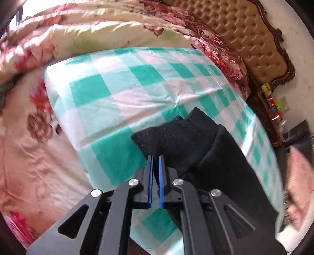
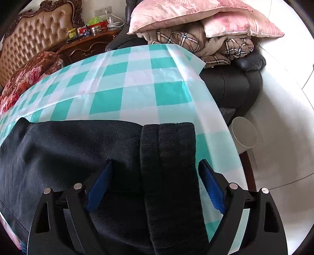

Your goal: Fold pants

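Teal-and-white checked cloth (image 2: pixel 137 78) spread flat; tufted tan headboard (image 1: pixel 245 33) behind; two pink satin pillows (image 2: pixel 176 17) stacked upon plaid blanket (image 2: pixel 225 49).

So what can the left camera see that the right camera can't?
Only the left view shows the big flowery quilt and the left gripper, its jaws nearly together at the edge of a cuff; whether they pinch it is unclear.

Only the right view shows the pink pillows on a plaid blanket, a black chair, a white bin, and the right gripper, wide open around a cuff.

Both show the black pants, the green checked cloth, the headboard and the cluttered nightstand.
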`<state>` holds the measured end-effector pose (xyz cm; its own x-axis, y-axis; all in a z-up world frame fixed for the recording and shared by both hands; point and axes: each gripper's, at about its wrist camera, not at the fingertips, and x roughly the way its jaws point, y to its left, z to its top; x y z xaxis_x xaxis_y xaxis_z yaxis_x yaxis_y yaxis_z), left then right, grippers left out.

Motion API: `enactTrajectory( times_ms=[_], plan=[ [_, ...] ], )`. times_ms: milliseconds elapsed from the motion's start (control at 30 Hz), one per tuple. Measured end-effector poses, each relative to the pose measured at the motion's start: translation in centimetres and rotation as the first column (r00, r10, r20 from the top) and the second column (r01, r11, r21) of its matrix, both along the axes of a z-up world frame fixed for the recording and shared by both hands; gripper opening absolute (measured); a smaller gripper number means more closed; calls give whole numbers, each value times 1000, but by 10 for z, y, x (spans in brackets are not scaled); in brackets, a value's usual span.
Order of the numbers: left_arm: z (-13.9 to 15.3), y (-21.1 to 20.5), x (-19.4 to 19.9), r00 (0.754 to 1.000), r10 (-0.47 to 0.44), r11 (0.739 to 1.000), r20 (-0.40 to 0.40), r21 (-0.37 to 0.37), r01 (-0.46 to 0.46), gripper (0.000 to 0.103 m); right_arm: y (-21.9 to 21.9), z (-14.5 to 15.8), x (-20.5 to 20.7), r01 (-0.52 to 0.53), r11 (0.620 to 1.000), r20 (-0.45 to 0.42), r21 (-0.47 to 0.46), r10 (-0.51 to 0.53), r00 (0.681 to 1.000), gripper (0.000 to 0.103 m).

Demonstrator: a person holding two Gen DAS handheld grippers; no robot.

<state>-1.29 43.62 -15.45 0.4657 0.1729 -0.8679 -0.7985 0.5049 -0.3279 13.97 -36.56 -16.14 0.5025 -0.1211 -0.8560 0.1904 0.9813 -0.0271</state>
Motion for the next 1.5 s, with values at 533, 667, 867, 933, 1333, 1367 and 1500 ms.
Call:
enactTrajectory(
  times_ms=[533, 667, 867, 933, 1333, 1367, 1500],
  plan=[
    [-18, -6, 15, 992, -4, 995, -126, 103, 17, 5, -6, 43, 15, 28, 1000, 97, -3, -27, 995, 69],
    [-16, -4, 11, 989, 16, 992, -150, 129, 3, 6, -12, 13, 25, 49, 997, 61, -64, -45, 997, 64],
    [22, -15, 11, 992, 46, 956, -116, 292, -10, 5, -10, 10, 25, 80, 989, 68, -120, -72, 995, 73],
    [33, -30, 31, 996, -53, 939, -76, 335, 76, 7, -8, 9, 26, 92, 985, 67, -147, -83, 994, 76],
    [-15, -37, 153, 877, -470, 845, -99, 238, 479, 2, 15, 53, -3, 105, 967, 173, -232, -65, 983, 78],
    [-13, -36, 153, 876, -469, 838, -114, 257, 482, 2, 29, 67, -7, 28, 979, 195, -203, 12, 981, 79],
    [-7, -25, 149, 890, -448, 854, -85, 254, 454, 2, 119, 98, -1, -310, 945, 238, -108, 327, 914, 79]
  ],
)
